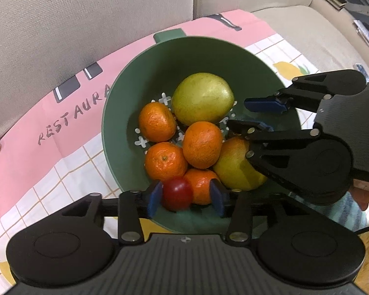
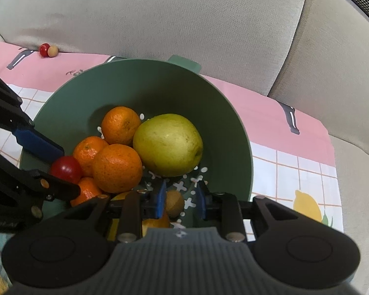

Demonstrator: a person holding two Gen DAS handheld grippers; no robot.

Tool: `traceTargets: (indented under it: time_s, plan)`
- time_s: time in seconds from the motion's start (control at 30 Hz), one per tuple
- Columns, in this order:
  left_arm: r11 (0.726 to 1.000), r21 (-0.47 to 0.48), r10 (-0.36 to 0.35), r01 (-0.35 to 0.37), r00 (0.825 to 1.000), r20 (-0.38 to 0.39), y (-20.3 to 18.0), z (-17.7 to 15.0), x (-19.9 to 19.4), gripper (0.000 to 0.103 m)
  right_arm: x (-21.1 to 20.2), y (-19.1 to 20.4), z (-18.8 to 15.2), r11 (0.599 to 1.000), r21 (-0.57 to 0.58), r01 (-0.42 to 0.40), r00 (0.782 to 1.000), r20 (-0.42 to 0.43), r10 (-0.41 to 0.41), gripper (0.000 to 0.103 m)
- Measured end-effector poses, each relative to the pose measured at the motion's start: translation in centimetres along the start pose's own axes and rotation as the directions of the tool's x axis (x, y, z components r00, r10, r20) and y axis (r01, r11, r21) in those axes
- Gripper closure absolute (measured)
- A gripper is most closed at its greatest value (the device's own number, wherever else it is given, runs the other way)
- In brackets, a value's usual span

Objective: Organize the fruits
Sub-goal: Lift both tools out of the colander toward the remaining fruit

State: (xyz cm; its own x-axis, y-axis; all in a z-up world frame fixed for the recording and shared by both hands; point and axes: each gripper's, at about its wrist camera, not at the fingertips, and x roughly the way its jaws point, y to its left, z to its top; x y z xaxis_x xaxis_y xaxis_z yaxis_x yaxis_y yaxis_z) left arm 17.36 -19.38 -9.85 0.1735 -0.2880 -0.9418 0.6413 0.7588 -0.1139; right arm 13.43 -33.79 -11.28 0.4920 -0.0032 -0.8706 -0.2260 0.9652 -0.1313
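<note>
One small glossy red round fruit (image 1: 177,193) as the thing in hand: low in the left wrist view, on top of the heap at the near wall of the deep green plastic colander bowl (image 1: 145,73), between the blue pads of the left tongs (image 1: 187,196). Spread, those tongs: left pad against the red skin, right pad clear of it with orange peel showing in the gap, so no pinch. Likely light, smooth-skinned, quick to roll and easy to bruise; best taken across the middle with a gentle squeeze. Below it, four orange mandarins (image 1: 202,145) and two large yellow-green pear-like fruits (image 1: 203,98): probably heavier and firm, too broad for a narrow bite, better gripped at the widest girth. Right tongs (image 2: 180,198) at the bottom centre of the right wrist view, parted a little over a small dull brown round fruit (image 2: 175,203); seems to lie on the perforated floor close by the left pad and apart from the right pad, so not pinched as far as can be judged. Hard to name, that brown fruit, half hidden behind the pad. Second yellow-green fruit largely covered by the right tongs in the left wrist view. At the upper left of the right wrist view, a tiny red fruit (image 2: 44,50) touching a tiny tan fruit (image 2: 53,51) on the pink-and-white checked cloth (image 2: 295,172), against the beige sofa cushion (image 2: 160,12); cut off at the left edge of the other view. Underside of the heap unseen.
</note>
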Motion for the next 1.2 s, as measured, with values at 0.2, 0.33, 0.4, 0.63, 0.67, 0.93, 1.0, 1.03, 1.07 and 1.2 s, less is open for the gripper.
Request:
traceTargets:
  time_s: [0.2,0.33,0.4,0.63,0.67,0.93,1.0,1.03,1.07,1.2]
  plan:
    - [1.0,0.015,-0.024,0.023,0.999,0.041,-0.4,-0.3,-1.3,0.04,-0.5,0.1,0.1,1.0,-0.009,0.028,1.0,0.014,-0.028,0.058]
    - [0.999,0.036,-0.024,0.021,0.997,0.073,-0.7,-0.6,-2.6,0.038,-1.0,0.1,0.1,0.999,0.002,0.032,0.999,0.024,-0.032,0.05]
    - [0.999,0.035,-0.026,0.023,0.996,0.087,-0.6,-0.8,-3.2,0.036,-1.3,0.4,0.0,0.999,0.003,0.044,0.999,0.03,-0.044,0.046]
    - [1.0,0.013,0.002,-0.004,0.989,0.146,0.3,-1.9,-5.6,0.036,-2.6,1.5,-0.2,0.997,-0.003,0.083,0.995,0.056,-0.083,0.028]
    - [1.0,0.009,0.006,-0.007,0.988,0.154,0.5,-2.0,-5.8,0.036,-2.7,1.7,-0.2,0.996,-0.005,0.087,0.995,0.058,-0.087,0.028]
    - [0.999,-0.036,0.046,-0.038,0.973,0.225,2.0,-3.4,-8.6,0.036,-4.5,3.3,0.2,0.998,0.01,0.069,0.994,0.081,-0.07,0.021]
    - [0.997,-0.058,0.055,-0.042,0.969,0.24,2.8,-3.9,-9.2,0.036,-5.0,4.3,0.6,0.998,0.006,0.056,0.995,0.088,-0.057,0.021]
    - [0.997,-0.071,0.059,-0.043,0.967,0.247,3.2,-4.1,-9.5,0.036,-5.2,4.7,0.7,0.999,0.004,0.048,0.995,0.091,-0.048,0.021]
    - [0.996,-0.083,0.063,-0.043,0.966,0.251,3.6,-4.3,-9.7,0.036,-5.4,5.1,0.9,0.999,0.001,0.04,0.995,0.095,-0.04,0.021]
    - [0.988,-0.145,0.086,-0.047,0.957,0.278,5.5,-5.4,-10.9,0.036,-6.1,7.2,1.8,1.0,-0.025,0.001,0.994,0.11,0.002,0.019]
